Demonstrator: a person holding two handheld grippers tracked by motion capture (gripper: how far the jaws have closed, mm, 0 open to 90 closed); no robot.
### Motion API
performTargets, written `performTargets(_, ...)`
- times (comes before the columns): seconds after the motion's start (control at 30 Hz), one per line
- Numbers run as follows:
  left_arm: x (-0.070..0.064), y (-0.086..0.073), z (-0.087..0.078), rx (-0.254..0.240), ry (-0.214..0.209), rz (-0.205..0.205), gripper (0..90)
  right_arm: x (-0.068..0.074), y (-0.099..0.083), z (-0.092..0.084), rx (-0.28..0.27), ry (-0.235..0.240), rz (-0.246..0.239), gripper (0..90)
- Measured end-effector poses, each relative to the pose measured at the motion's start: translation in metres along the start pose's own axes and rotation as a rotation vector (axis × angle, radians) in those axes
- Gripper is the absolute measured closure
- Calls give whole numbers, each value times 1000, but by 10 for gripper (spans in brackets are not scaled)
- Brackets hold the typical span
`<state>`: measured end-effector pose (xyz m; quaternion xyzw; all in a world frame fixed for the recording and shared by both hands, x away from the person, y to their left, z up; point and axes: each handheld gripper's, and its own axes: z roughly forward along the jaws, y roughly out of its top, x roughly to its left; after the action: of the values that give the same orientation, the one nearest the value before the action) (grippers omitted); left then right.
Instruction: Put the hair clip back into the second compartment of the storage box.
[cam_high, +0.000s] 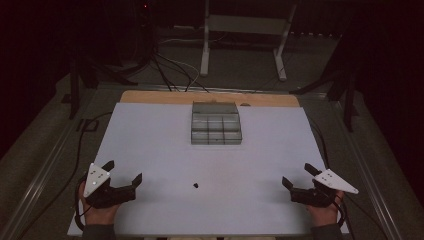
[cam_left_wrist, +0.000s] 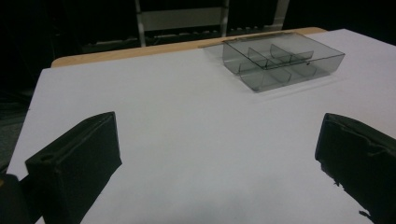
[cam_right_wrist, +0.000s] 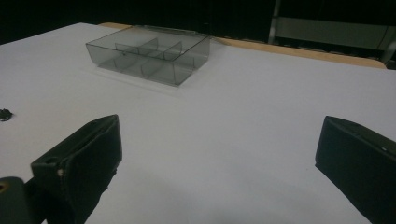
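My left tongs (cam_high: 123, 171) rest wide open at the bench's (cam_high: 150, 140) near left edge, holding nothing. The small dark piece (cam_high: 195, 185) lies between my hands, well short of the clear divided organizer box (cam_high: 216, 129). My right tongs (cam_high: 296, 176) are open too. I'd approach the piece low and centre it between the jaws before closing.

My left gripper (cam_left_wrist: 215, 163) hangs low over the white sheet (cam_left_wrist: 187, 121), jaws wide apart, nothing between them. Clear grey divided box (cam_left_wrist: 282, 60) sits far ahead, upper right, near the sheet's back edge. Wooden table edge (cam_left_wrist: 140, 52) beyond it. Metal frame (cam_left_wrist: 182, 18) in the dark behind.
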<state>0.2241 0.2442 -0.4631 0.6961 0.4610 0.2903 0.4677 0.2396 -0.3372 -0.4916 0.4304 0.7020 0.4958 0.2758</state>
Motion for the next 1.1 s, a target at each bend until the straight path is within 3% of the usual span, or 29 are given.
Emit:
performTargets(0.4,-18,20,18,49,-70,63,11,8,3,5,18,10,-61,4)
performTargets(0.7,-32,27,35,117,-140,95,11,6,2,7,27,17,-53,4)
performTargets(0.9,-41,30,44,153,-160,118,11,5,0,9,45,18,-44,4)
performTargets(1.1,-50,31,51,177,-174,129,12,7,2,3,17,7,-43,4)
